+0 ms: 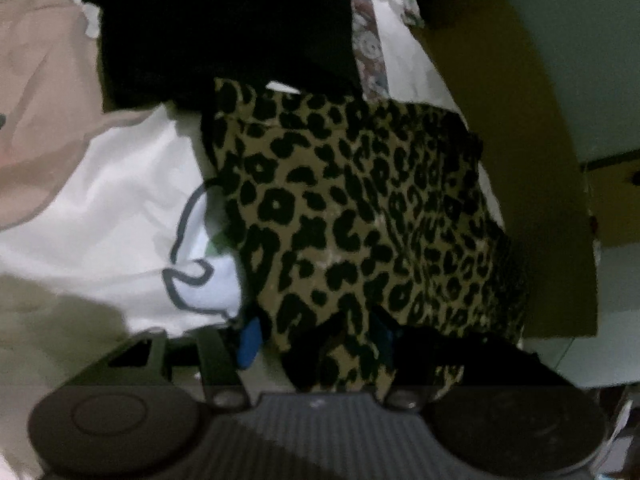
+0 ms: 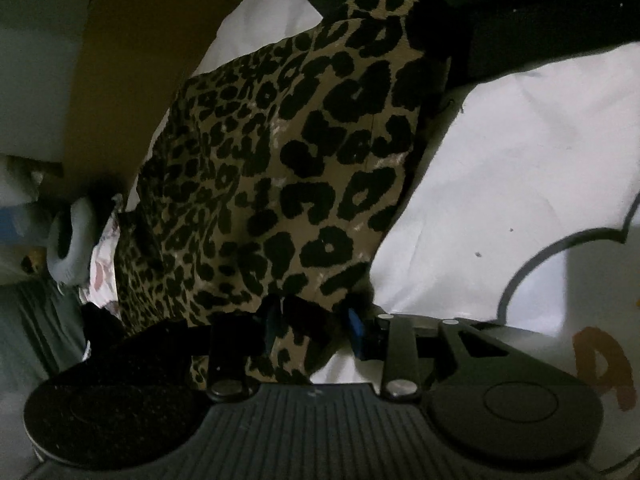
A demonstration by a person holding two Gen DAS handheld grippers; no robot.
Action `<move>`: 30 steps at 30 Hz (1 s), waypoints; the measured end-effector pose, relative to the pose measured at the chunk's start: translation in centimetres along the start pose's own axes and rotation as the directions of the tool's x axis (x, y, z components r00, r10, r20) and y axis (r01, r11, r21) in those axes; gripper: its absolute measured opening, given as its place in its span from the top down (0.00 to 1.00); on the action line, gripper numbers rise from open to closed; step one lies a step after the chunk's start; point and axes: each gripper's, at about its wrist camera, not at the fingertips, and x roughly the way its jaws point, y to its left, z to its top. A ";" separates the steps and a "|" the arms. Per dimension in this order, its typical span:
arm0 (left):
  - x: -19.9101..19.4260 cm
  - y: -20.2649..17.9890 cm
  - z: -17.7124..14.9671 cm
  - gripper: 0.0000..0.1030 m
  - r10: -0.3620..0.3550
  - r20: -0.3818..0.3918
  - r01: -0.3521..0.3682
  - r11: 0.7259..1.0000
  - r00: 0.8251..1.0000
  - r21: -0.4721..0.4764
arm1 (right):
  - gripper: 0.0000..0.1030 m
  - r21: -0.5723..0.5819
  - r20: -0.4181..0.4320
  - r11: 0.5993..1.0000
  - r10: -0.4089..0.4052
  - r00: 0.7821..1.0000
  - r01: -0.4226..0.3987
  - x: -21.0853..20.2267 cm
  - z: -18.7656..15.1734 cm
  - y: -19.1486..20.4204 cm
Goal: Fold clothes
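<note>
A leopard-print garment (image 1: 352, 208) lies bunched on a white cloth with a grey outline print (image 1: 120, 208). In the left wrist view its near edge runs between the fingers of my left gripper (image 1: 318, 342). The left blue pad (image 1: 250, 344) stands a little apart from the cloth, and the right pad is mostly hidden by fabric. In the right wrist view the same leopard-print garment (image 2: 280, 160) has a fold pinched between the two blue pads of my right gripper (image 2: 314, 322). The cloth fills the gap between the jaws there.
A black garment (image 1: 224, 28) lies beyond the leopard piece, with a pinkish one (image 1: 36, 80) at far left and a floral cloth (image 1: 372, 44) behind. A brown board (image 1: 520, 120) borders the right side. The white cloth (image 2: 520, 152) spreads to the right in the right wrist view.
</note>
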 end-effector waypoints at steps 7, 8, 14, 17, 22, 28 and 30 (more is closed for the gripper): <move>0.4 0.5 -0.2 0.45 -0.044 0.059 0.048 0.996 0.997 -0.070 | 0.72 0.046 0.021 0.999 0.019 1.000 -0.020 0.6 0.7 -0.3; 0.4 0.4 -0.4 0.50 -0.044 0.060 0.048 0.996 0.997 -0.070 | 0.77 0.049 0.025 0.999 0.015 1.000 -0.016 0.6 0.8 -0.3; 1.8 -0.6 -1.2 0.79 -0.068 -0.032 0.067 0.997 0.997 -0.043 | 0.95 0.076 0.042 0.997 0.016 0.999 -0.019 0.5 0.8 -0.7; 1.7 -0.6 -1.3 0.96 -0.061 -0.040 0.059 0.997 0.997 -0.048 | 0.99 0.103 0.038 0.994 0.023 0.999 -0.027 0.2 0.6 -0.9; 0.4 -0.7 -1.7 0.98 -0.046 -0.051 0.044 0.999 0.998 -0.027 | 1.00 0.114 0.037 0.993 0.021 0.999 -0.025 -0.8 0.2 -0.7; -2.0 -0.9 -2.0 0.98 -0.045 -0.031 0.044 0.998 0.998 -0.036 | 1.00 0.099 0.036 0.995 0.015 0.999 -0.018 -2.1 -0.8 -0.5; -2.7 -1.1 -1.9 0.98 -0.048 -0.025 0.047 0.998 0.999 -0.039 | 1.00 0.110 0.046 0.994 0.018 0.999 -0.023 -2.9 -0.9 -0.6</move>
